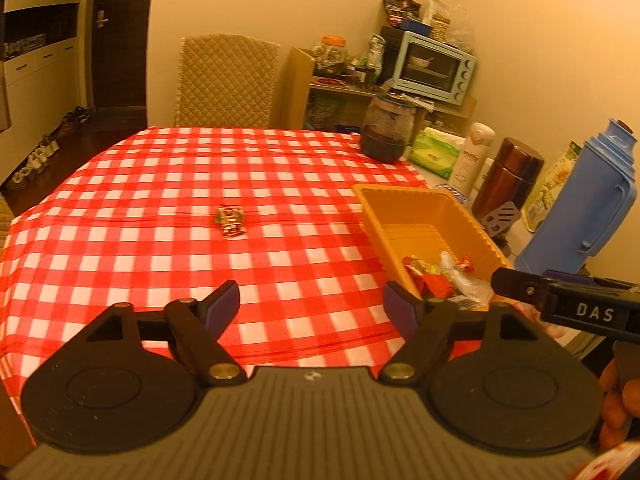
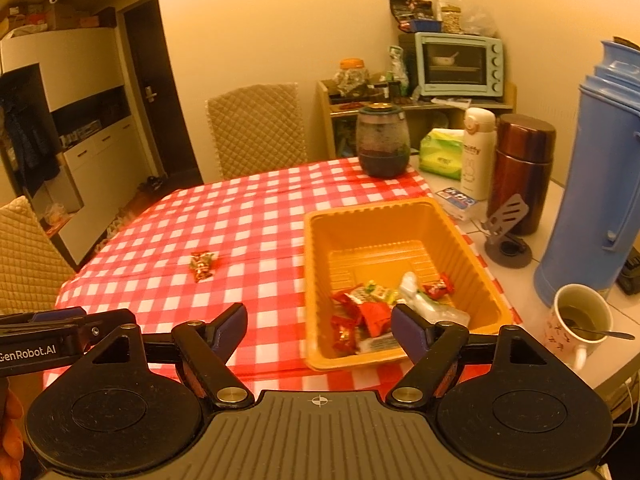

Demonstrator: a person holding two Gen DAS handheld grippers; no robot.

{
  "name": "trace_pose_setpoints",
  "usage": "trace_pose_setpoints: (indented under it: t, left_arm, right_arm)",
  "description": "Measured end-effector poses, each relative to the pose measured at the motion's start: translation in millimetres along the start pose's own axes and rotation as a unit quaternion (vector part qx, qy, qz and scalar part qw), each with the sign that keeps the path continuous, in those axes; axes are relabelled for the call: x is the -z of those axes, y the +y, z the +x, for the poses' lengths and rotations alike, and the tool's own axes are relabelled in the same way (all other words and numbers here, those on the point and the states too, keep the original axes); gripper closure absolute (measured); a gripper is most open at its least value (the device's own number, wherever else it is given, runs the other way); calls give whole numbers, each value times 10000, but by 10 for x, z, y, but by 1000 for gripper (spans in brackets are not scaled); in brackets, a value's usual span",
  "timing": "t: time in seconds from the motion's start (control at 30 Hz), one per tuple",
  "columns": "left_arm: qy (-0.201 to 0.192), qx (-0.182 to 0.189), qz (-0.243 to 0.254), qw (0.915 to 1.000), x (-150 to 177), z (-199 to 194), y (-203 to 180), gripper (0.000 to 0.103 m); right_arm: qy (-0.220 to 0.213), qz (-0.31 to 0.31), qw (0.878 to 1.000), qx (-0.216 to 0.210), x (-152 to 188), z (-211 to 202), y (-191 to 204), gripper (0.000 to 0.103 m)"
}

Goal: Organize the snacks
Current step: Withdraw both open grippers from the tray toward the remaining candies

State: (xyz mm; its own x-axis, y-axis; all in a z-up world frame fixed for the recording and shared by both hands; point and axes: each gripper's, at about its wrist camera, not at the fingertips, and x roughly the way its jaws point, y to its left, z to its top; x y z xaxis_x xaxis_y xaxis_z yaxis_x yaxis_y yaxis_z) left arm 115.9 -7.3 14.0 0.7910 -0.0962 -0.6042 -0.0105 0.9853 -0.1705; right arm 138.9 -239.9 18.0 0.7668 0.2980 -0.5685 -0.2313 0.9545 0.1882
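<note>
An orange plastic tray (image 1: 374,196) (image 2: 316,232) sits at the right of the red checkered table and holds several wrapped snacks (image 1: 434,280) (image 2: 372,312). One small wrapped snack (image 1: 231,220) (image 2: 203,265) lies alone on the cloth, left of the tray. My left gripper (image 1: 312,308) is open and empty above the near part of the table, well short of the lone snack. My right gripper (image 2: 319,326) is open and empty, hovering at the tray's near left corner. The right gripper's body shows at the right edge of the left wrist view (image 1: 568,308).
A dark glass jar (image 1: 386,128) (image 2: 383,142) stands at the far right of the cloth. Right of the tray are a tissue pack (image 2: 442,154), white bottle (image 2: 477,152), brown flask (image 2: 522,172), blue thermos (image 2: 600,184), phone stand (image 2: 506,236) and mug (image 2: 580,322). A chair (image 1: 227,82) stands behind the table.
</note>
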Motion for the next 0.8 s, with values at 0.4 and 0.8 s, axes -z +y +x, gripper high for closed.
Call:
trace_pose_setpoints:
  t: [0.4, 0.8]
  left_arm:
    - [60, -494, -22, 9988, -53, 148, 522, 24]
    - [160, -819, 306, 9960, -299, 698, 1053, 23]
  right_arm:
    - [95, -269, 9990, -354, -11, 320, 363, 24]
    - [133, -581, 9959, -676, -103, 1060, 793, 24]
